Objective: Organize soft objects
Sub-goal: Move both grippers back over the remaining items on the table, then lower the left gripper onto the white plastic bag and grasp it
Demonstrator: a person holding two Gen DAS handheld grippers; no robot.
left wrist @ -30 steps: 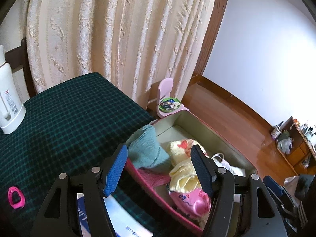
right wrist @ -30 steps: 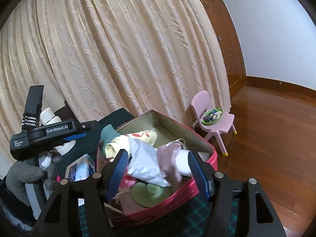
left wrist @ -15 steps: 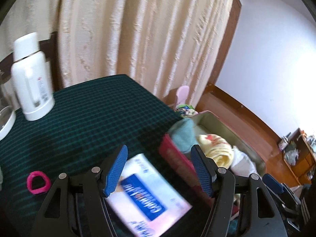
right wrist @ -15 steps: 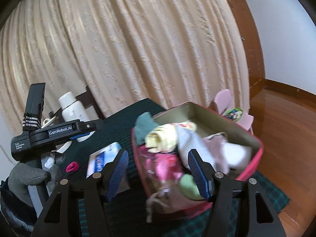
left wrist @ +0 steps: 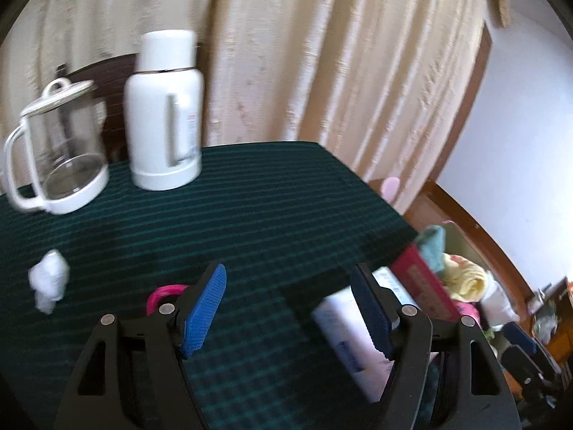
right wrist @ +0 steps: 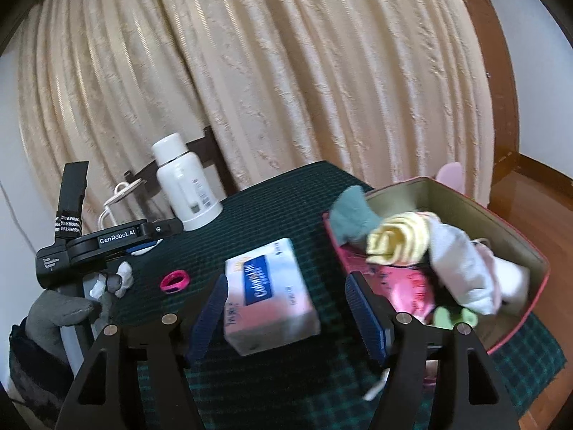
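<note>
The left tool [left wrist: 288,301] hangs above the surface [left wrist: 258,215], which is covered with a dark green checked cloth, and its jaws have just been opening; they stand released with only cloth between them. Just behind its left finger a pink ring [left wrist: 163,295] lies on the cloth, and further to the left there is a small white crumpled lump [left wrist: 48,281]. Far ahead of this tool stand a white thermos [left wrist: 164,114] and, left of it, a glass kettle [left wrist: 53,150]. The right tool [right wrist: 286,317] has also just been opening its jaws and grasps nothing; a tissue pack [right wrist: 268,295] lies on the cloth between and a little ahead of its fingers, not pressed by them. To the right of this tool is the pink box [right wrist: 515,236] with the soft objects: a teal cloth [right wrist: 352,215] at its near-left corner, a rolled yellow cloth [right wrist: 401,238] beside it, and a white cloth [right wrist: 462,265] further right.
</note>
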